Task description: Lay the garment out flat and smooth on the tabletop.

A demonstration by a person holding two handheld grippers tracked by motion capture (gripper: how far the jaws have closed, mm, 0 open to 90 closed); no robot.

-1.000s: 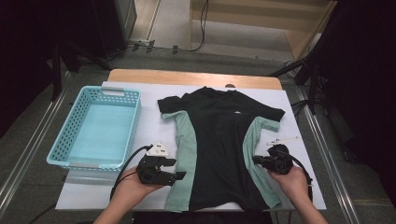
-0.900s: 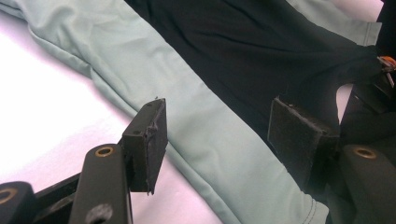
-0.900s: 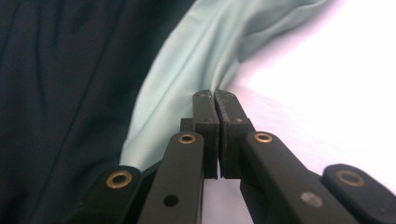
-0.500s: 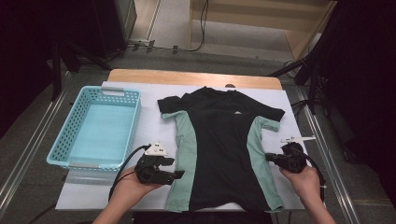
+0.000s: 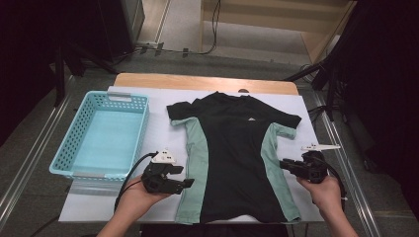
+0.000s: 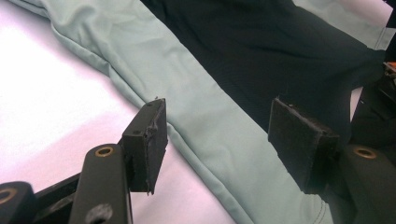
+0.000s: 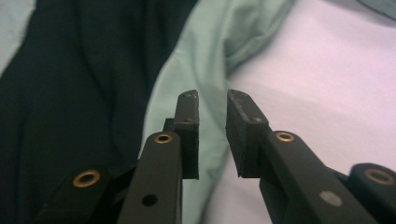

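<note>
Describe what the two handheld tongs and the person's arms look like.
Both tongs, left and right, are black with flat dark pads and brass-coloured rivets. Each carries a pale grey three-cornered plate and trails a black cable. The forearms are bare, no sleeves visible.

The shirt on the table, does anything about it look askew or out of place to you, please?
Nothing stands out. The shirt lies flat and face up on the white sheet, sleeves spread, with only slight wrinkles along its mint side panels. The blue basket sits apart, to its left.

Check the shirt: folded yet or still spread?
Spread. The shirt lies flat on the table, both sleeves out, hem unfolded.
</note>
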